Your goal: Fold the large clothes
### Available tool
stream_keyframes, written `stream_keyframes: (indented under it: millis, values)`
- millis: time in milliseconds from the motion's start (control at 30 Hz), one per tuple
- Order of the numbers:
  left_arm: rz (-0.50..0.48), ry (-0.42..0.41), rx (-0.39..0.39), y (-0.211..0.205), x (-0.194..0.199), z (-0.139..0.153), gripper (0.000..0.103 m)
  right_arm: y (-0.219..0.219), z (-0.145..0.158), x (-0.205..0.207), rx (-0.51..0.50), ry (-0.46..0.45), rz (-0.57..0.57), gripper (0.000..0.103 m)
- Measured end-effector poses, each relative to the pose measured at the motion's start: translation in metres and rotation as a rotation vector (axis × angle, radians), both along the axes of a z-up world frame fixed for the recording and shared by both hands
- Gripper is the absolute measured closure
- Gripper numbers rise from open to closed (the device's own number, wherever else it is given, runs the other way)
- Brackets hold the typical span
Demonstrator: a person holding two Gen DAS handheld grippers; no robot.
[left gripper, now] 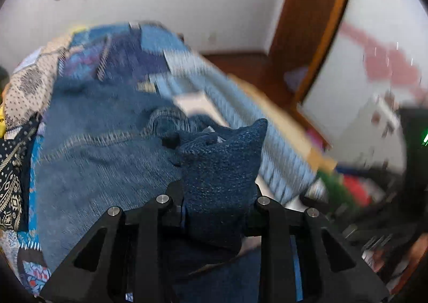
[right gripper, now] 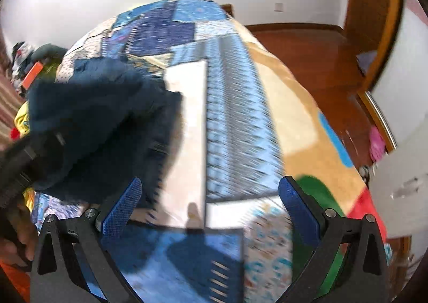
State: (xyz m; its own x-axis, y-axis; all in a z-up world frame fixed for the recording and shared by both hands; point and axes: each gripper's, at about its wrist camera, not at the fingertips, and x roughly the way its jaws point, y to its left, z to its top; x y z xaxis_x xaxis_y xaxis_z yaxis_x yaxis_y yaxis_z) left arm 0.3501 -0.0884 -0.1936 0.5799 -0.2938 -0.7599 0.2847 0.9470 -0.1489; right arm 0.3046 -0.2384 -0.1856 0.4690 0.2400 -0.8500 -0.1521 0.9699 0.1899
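Here left hand-held gripper (left gripper: 218, 182) apparently pinches jeans (left gripper: 107, 158).

Blue denim jeans (left gripper: 107, 158); blurred, seemingly blue patchwork bedspread (right gripper: 230, 105).

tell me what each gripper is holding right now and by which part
The left gripper is shut on the jeans, pinching a bunched corner of the denim. The right gripper is open above the patchwork bedspread, holding nothing.

Denim (left gripper: 219, 169) bunched between the left gripper (left gripper: 216, 212) fingers hides their pads. Motion blur smears the quilt (left gripper: 240, 121) beside the denim. In the right view, the dark denim's (right gripper: 101, 121) lower left runs behind a blurred black shape.
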Motion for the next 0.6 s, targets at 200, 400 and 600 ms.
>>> stream_keyframes:
  millis: [200, 400, 600]
  values:
    - [-0.072, 0.056, 0.045, -0.004, -0.023, -0.003, 0.056, -0.018, -0.002, -0.007, -0.007, 0.006, -0.021, 0.001]
    - [-0.049, 0.039, -0.004, 0.022, -0.047, 0.023, 0.047, -0.008, 0.024, -0.012, 0.003, -0.066, 0.008, 0.001]
    - [0.101, -0.029, 0.020, 0.074, -0.064, 0.046, 0.040, 0.035, 0.057, -0.011, 0.038, -0.168, 0.100, 0.001]
